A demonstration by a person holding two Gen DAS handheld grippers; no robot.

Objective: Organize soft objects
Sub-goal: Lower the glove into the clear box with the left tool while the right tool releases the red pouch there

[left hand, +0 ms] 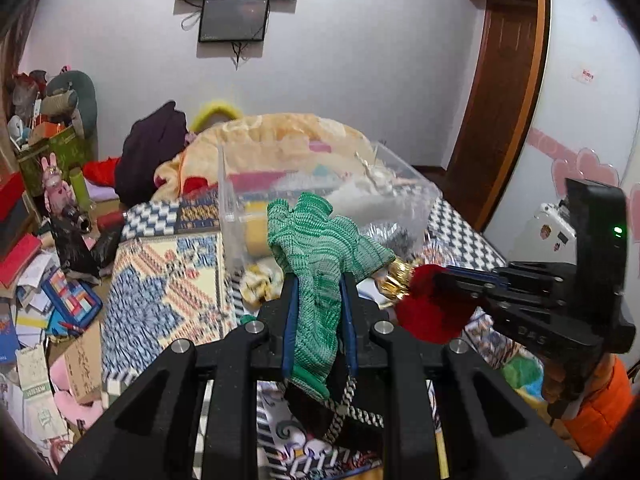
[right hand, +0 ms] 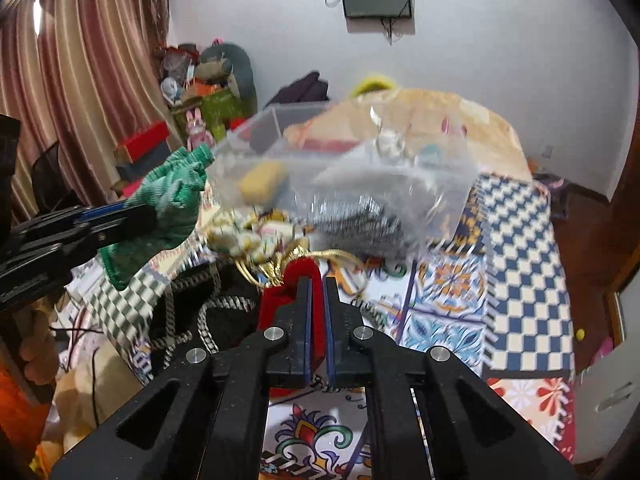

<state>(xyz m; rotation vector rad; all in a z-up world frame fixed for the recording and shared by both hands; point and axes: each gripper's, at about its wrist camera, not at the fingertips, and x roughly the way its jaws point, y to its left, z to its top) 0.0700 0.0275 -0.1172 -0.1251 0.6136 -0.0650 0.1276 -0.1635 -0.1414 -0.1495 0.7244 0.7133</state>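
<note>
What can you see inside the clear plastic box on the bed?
Inside the clear plastic box: a yellow sponge and grey fluffy fabric. Blur and glare hide anything deeper.

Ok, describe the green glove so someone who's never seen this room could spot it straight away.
Start at the bed with its patterned quilt, then the clear bin on it. In front of the bin, the green glove hangs pinched in the left gripper. It is the only green knit piece; the right gripper holds a red pouch.

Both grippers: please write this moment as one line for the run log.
left gripper: shut on green glove | right gripper: shut on red pouch | both held near clear box | bed below
</note>
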